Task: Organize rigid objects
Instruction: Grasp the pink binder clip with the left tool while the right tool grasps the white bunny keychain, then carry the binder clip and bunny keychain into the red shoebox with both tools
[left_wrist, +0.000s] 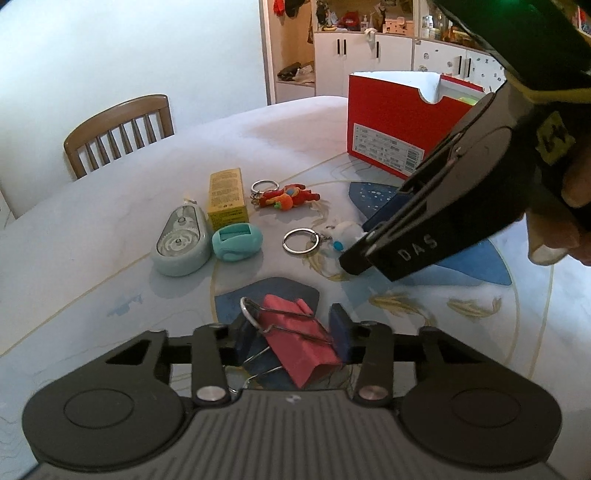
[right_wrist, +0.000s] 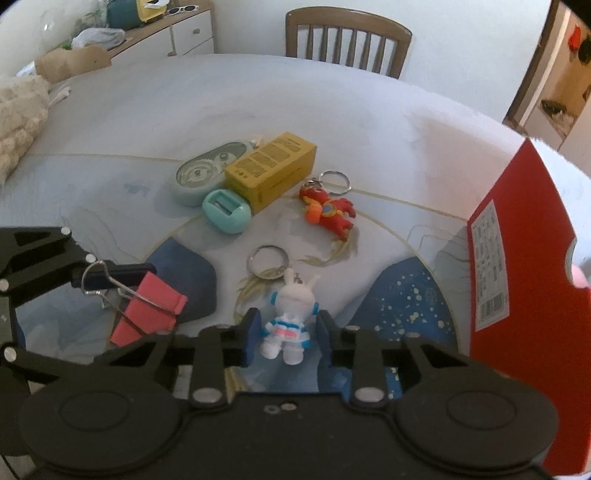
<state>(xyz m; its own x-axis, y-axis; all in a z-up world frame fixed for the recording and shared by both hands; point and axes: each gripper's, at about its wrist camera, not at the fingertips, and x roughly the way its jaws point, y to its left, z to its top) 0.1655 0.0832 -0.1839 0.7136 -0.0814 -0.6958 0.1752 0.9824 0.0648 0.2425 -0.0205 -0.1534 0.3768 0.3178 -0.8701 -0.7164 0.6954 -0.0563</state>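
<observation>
Pink clip (left_wrist: 295, 339) sits clamped in your left gripper (left_wrist: 291, 338) above the table (left_wrist: 110, 229). Your right gripper (right_wrist: 286, 334) pinches the white keychain (right_wrist: 286, 325), near the red box (right_wrist: 517, 229).

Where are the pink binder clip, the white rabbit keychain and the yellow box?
pink binder clip (left_wrist: 299, 341): left wrist view, on its pink body.
white rabbit keychain (right_wrist: 286, 328): right wrist view, on the figure's torso.
yellow box (right_wrist: 271, 168): right wrist view, on its printed top face.
</observation>
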